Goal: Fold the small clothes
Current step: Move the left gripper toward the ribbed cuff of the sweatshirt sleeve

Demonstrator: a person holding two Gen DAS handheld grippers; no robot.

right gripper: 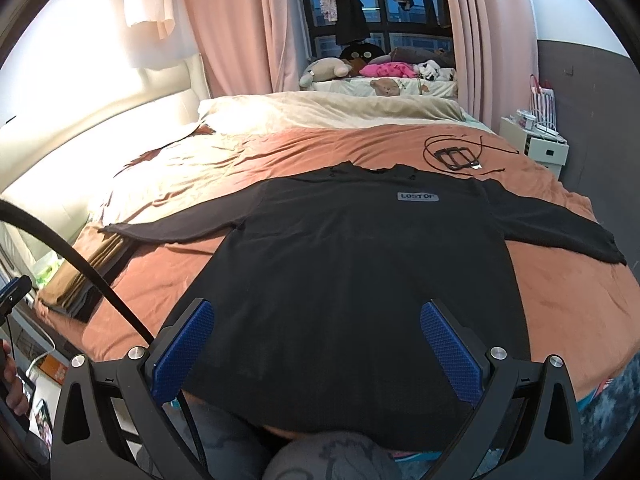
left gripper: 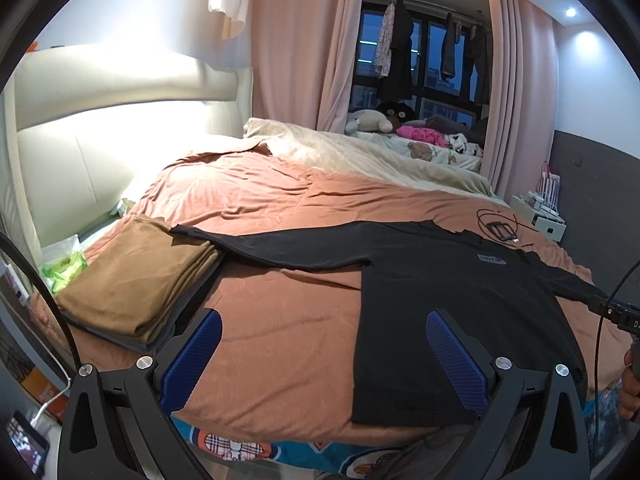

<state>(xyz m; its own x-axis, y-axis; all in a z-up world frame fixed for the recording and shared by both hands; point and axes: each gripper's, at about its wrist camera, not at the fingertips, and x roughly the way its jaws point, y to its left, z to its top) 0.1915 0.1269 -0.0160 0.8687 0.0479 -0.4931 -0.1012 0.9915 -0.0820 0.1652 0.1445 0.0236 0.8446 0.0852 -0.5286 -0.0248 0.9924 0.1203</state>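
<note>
Bedroom, pink curtains (left gripper: 296, 60) drawn back from a dark window, padded cream headboard (left gripper: 100, 128) lit bright on the left. Bed covered by a rust-orange blanket (left gripper: 280, 320)

Left wrist view: left gripper (left gripper: 324, 356) held above the near edge of the bed, its 2 blue-padded fingers (left gripper: 192, 360) spread wide with nothing between them. Black long-sleeved shirt (left gripper: 460, 320) lies flat on the blanket, to the right of the gripper; 1 sleeve reaches left until its cuff rests on a folded brown garment (left gripper: 132, 280). That garment sits on top of a darker folded piece near the bed's left edge. Black cable and a small dark frame (left gripper: 500, 230) lie beyond the shirt's collar. Part of a hand (left gripper: 630, 384) shows at the right margin

Right wrist view: right gripper (right gripper: 316, 348) centred over the shirt's lower hem, jaws wide apart, holding nothing. Shirt (right gripper: 360, 260) spread face up, both sleeves out sideways, grey chest label reading "LOST OF" (right gripper: 418, 197). Stuffed toys (right gripper: 360, 64) piled by the window
</note>
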